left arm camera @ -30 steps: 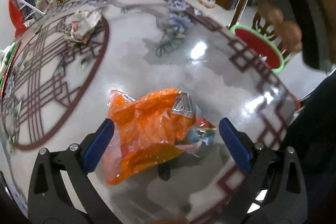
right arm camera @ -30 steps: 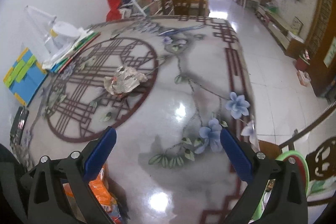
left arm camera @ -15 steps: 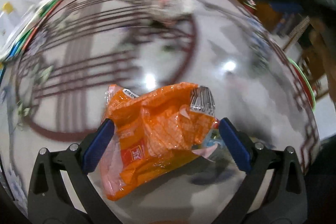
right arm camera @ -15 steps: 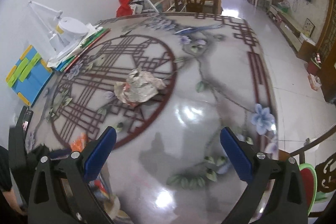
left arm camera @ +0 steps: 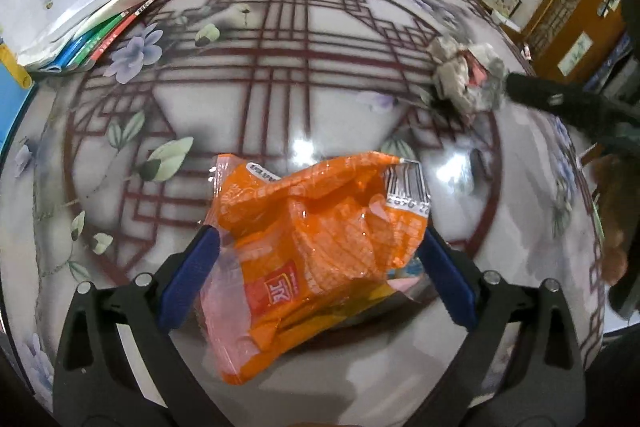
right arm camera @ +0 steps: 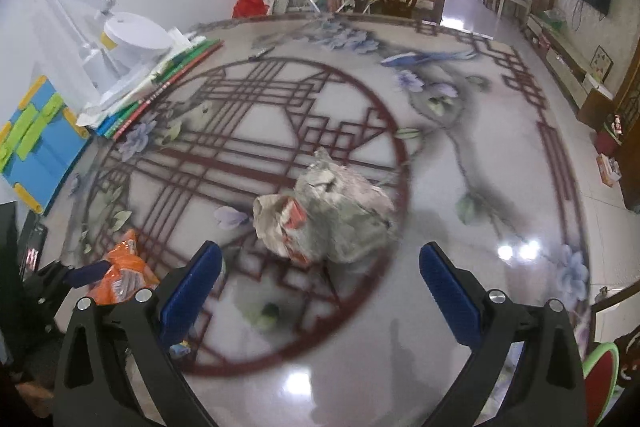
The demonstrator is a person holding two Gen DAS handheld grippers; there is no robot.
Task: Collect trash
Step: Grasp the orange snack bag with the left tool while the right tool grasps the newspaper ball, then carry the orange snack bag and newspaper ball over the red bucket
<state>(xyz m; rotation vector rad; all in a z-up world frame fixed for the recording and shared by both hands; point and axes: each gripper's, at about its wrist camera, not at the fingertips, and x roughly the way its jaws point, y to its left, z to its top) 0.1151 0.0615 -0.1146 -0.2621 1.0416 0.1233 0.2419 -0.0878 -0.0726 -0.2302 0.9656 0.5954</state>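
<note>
**Trash Collection: Status at First Pickup**

We assess the task as at an early stage: both pieces of trash we can see lie on the counter [right arm camera: 460, 327], and neither is gripped.

Left side. We have the left tongs [left arm camera: 316, 275] straddling the orange snack wrapper [left arm camera: 316, 251]. The jaws stand almost fully apart and have just been closing slightly, with the wrapper between them. The blue pads sit at the wrapper's edges at 9 and 3 o'clock; we cannot tell whether they touch it, and it does not look squeezed. The wrapper lies flat on the counter, low in the left wrist view at about 6 o'clock. A stack of books [left arm camera: 120, 11] lies at 10 o'clock, well apart.

Right side. Our right tongs [right arm camera: 320, 283] are wide open and hold nothing. The crumpled newspaper wad [right arm camera: 328, 211] lies ahead of the jaws, just above their tips toward 12 o'clock, not yet between the pads.

Remaining, in our judgement: close on the wrapper, advance onto the wad and close on it, then carry both to a bin. The red basket [right arm camera: 600, 379] at 4 o'clock, off the counter edge, may be the receptacle.
</note>
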